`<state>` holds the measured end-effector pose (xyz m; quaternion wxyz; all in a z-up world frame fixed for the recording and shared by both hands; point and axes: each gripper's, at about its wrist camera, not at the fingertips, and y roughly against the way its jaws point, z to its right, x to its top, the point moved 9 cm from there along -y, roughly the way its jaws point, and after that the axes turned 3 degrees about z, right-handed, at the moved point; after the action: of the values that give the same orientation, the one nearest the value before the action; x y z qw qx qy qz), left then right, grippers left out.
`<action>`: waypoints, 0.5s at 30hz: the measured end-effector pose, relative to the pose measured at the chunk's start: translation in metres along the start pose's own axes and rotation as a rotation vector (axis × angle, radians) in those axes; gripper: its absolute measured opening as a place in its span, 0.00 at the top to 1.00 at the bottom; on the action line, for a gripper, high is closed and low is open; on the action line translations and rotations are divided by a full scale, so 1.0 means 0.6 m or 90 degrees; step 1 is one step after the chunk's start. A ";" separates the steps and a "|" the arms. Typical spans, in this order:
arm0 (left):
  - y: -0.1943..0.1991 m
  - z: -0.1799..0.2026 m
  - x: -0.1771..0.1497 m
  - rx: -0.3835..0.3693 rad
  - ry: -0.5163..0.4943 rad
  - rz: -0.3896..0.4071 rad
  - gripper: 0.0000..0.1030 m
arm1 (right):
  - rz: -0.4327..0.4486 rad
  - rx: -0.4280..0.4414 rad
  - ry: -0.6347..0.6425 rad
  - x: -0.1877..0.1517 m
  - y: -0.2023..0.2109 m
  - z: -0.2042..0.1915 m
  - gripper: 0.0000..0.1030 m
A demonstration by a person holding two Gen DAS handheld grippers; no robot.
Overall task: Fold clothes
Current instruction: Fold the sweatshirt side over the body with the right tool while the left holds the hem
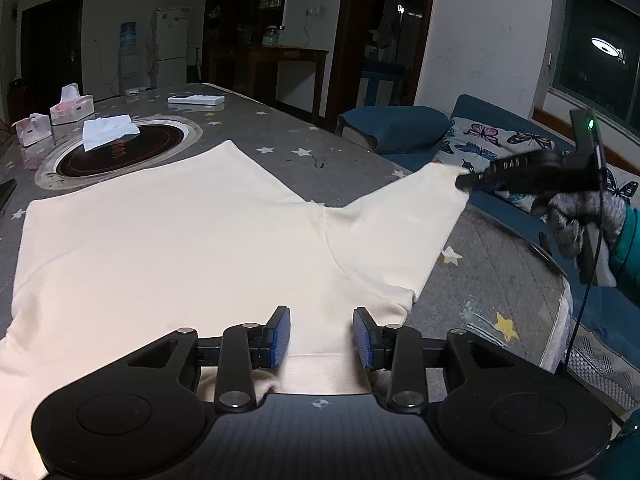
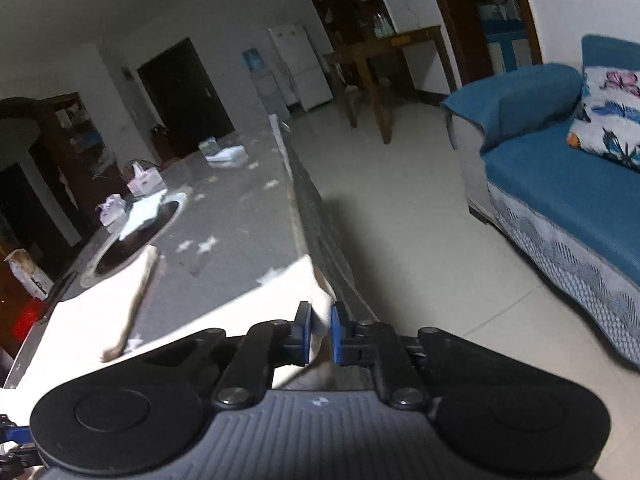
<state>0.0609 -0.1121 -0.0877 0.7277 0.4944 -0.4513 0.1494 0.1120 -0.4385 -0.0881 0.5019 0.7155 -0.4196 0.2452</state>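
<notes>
a cream shirt (image 1: 168, 248) lies spread flat over the near part of the table (image 1: 288, 136), which wears a grey cloth printed with pale stars. the shirt's body covers most of the near table surface, its collar end toward the left wrist camera and its hem toward the round dark burner (image 1: 120, 152) set into the table further back.

the left claw (image 1: 322, 336) hovers low over the collar area with its blue pads (image 1: 280, 336) set apart, bare cream fabric showing between them; it grips nothing. whether the pads touch the cloth i cannot tell.

the right claw (image 1: 464, 180) is at the table's right edge, clamped on the tip of the shirt's right sleeve (image 1: 400, 224). the sleeve is lifted off the table and drawn out to the right in a taut wedge, rising from the shoulder seam to the claw. a hand in a grey knit glove (image 1: 580, 216) holds that claw's handle, and a green light glows on its top. in the right wrist view the right claw (image 2: 320, 332) has its pads close together with a bunch of cream sleeve fabric (image 2: 316, 312) pinched between them, right over the table edge; this view is motion-blurred.

further back on the table sit two tissue boxes (image 1: 72, 106), a loose white paper (image 1: 108, 130) resting on the burner, and a flat white device (image 1: 196, 99). beyond the table's right side stands a blue sofa (image 1: 400, 128) with a butterfly-print cushion (image 1: 504, 140).
</notes>
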 end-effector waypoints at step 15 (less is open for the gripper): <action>0.043 -0.022 0.006 0.014 0.022 0.048 0.56 | 0.038 0.227 0.143 0.088 0.069 -0.292 0.92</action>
<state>0.0523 -0.0898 -0.0707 0.7235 0.4824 -0.4556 0.1905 0.1169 -0.3009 0.0397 0.4040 0.7483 -0.3317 0.4085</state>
